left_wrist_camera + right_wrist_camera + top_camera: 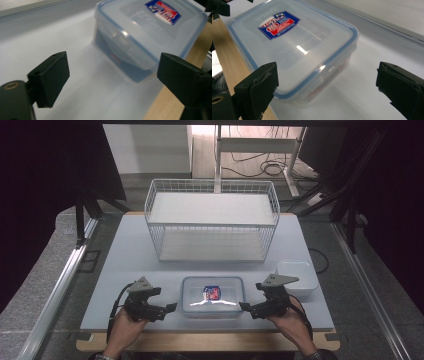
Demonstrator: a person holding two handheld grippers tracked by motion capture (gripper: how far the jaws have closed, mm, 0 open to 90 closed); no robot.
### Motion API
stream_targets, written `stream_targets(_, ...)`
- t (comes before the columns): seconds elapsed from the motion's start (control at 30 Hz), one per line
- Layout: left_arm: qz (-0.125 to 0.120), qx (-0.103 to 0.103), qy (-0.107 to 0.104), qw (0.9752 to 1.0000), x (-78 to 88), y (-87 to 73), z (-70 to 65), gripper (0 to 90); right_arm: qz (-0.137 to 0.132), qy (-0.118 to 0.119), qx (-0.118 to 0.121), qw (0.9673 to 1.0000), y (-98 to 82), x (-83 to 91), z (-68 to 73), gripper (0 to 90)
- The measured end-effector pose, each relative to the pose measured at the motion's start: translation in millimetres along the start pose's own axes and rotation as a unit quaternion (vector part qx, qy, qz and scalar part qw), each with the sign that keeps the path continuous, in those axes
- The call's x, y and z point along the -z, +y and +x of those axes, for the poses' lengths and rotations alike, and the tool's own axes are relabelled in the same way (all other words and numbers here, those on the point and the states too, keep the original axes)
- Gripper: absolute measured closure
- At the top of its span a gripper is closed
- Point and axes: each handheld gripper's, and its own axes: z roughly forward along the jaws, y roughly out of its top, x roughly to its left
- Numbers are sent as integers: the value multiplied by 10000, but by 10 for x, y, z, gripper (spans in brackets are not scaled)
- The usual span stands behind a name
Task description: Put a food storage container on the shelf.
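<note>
My left gripper (170, 307) sits at about seven o'clock on the table, its jaws wide apart with nothing between them, tips aimed toward three o'clock. My right gripper (243, 306) mirrors it at five o'clock, jaws equally spread and bare, tips toward nine. Both forearms enter from six o'clock, wrists angled inward.
</note>
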Motion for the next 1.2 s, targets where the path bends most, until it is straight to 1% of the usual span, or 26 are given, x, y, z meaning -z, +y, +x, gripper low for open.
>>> stream_targets(0.03,20,-54,-4,10000,-9,23,-17,88,-1,40,-45,10000,11,-9,5,44)
stream_targets(0.07,-11,-86,-26,10000,-16,45,-27,86,14,92,-96,9999,24,-22,7,41)
stream_targets(0.1,-43,-68,-59,10000,-21,65,-33,87,28,127,-150,9998,37,-34,10,36)
stream_targets(0.17,-52,-40,-189,9998,-44,105,-34,91,81,211,-232,9995,62,-59,7,32)
stream_targets(0.27,24,-82,-226,9997,-98,169,-28,121,159,339,-368,9986,94,-97,0,41)
stream_targets(0.33,70,-56,-302,9995,-156,214,-19,131,239,353,-440,9981,108,-126,-7,58)
stream_targets(0.37,119,-51,-333,9994,-191,235,-13,130,265,365,-437,9980,113,-143,-19,58)
stream_targets(0.43,178,-17,-384,9991,-259,270,-4,121,307,428,-515,9973,117,-177,-36,59)
stream_targets(0.5,257,31,-505,9984,-328,296,10,102,356,496,-572,9965,120,-216,-48,59)
stream_targets(0.57,320,97,-631,9974,-397,309,17,89,427,564,-613,9956,119,-267,-52,54)
stream_targets(0.6,376,101,-674,9970,-431,311,17,89,435,652,-656,9948,118,-291,-60,54)
stream_targets(0.63,384,169,-788,9960,-459,310,22,78,448,744,-717,9936,118,-317,-71,53)
stream_targets(0.67,384,169,-788,9960,-459,310,22,78,485,821,-780,9924,120,-339,-80,44)
stream_targets(0.7,454,297,-973,9938,-506,307,36,75,510,886,-852,9911,121,-359,-89,42)
stream_targets(0.77,489,431,-1148,9913,-549,289,46,56,558,1065,-993,9878,112,-395,-110,43)
stream_targets(0.8,554,516,-1226,9896,-573,277,49,39,604,1126,-1055,9862,104,-412,-115,33)
stream_targets(0.83,630,548,-1296,9880,-596,263,49,13,618,1158,-1118,9850,97,-424,-124,29)
stream_targets(0.87,626,591,-1325,9874,-598,251,48,0,626,1184,-1165,9841,93,-430,-129,29)
stream_targets(0.9,626,591,-1325,9874,-598,251,48,0,626,1184,-1165,9841,93,-430,-129,29)
stream_targets(0.93,652,541,-1305,9878,-577,241,25,1,648,1186,-1206,9835,94,-424,-127,42)
stream_targets(1.0,675,571,-1239,9883,-550,236,-8,17,704,1170,-1254,9827,99,-409,-120,60)
stream_targets(1.03,682,611,-1222,9883,-535,230,-18,30,728,1181,-1314,9816,97,-400,-119,77)
stream_targets(1.13,720,789,-1308,9856,-500,211,0,80,762,1212,-1433,9793,91,-342,-135,152)
stream_targets(1.2,714,929,-1356,9838,-478,205,30,122,788,1278,-1537,9766,76,-323,-151,173)
